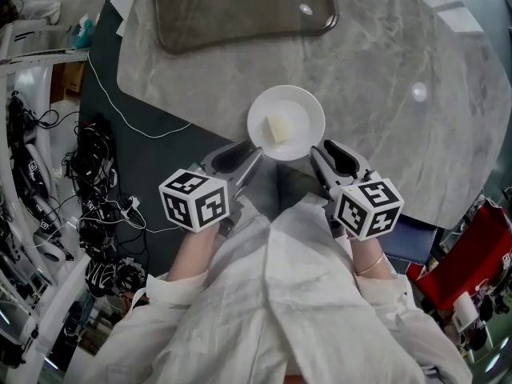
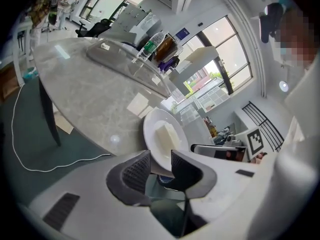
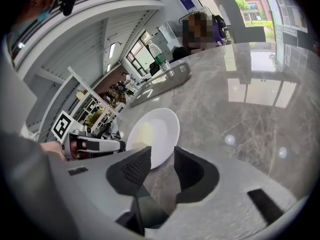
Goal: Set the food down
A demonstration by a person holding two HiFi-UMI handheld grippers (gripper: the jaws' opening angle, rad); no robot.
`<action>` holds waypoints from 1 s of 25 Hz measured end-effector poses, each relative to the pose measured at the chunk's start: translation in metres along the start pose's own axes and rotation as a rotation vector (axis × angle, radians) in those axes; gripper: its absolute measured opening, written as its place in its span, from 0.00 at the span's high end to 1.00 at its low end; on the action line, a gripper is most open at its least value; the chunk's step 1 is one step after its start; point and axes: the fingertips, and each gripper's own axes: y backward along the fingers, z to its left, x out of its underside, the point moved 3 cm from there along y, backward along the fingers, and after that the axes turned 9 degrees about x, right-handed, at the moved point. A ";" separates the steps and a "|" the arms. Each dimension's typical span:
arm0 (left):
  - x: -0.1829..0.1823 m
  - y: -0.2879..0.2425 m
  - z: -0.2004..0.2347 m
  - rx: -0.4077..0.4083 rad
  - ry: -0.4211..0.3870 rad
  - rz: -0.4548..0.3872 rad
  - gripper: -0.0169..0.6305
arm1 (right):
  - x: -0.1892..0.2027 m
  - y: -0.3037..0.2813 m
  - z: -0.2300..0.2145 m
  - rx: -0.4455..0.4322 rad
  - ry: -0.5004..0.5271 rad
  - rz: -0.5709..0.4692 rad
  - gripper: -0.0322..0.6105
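A white plate (image 1: 286,122) sits on the grey marble table (image 1: 400,70), close to its near edge, with a pale yellow block of food (image 1: 278,128) on it. My left gripper (image 1: 254,152) is at the plate's near-left rim and my right gripper (image 1: 316,152) at its near-right rim. In the left gripper view the plate (image 2: 162,134) has its rim between the parted jaws of the left gripper (image 2: 160,166), and the pads do not press it. In the right gripper view the right gripper (image 3: 162,166) stands open, with the plate's (image 3: 155,131) edge just at its left jaw.
A clear grey tray (image 1: 240,10) lies at the table's far side, with bottles (image 2: 155,46) behind it. A white cable (image 1: 128,118) runs over the dark floor at the left, beside tangled cables (image 1: 88,158). A red object (image 1: 480,254) stands at the lower right.
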 end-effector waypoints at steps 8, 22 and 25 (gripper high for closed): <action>0.003 -0.007 0.002 -0.005 0.019 0.014 0.77 | 0.001 -0.009 -0.008 0.020 -0.047 0.016 0.78; -0.003 -0.007 0.011 -0.006 0.069 -0.005 0.76 | -0.004 -0.016 -0.007 0.017 -0.076 0.024 0.78; -0.004 -0.008 0.010 -0.009 0.069 0.001 0.76 | -0.004 -0.016 -0.008 0.012 -0.077 0.028 0.78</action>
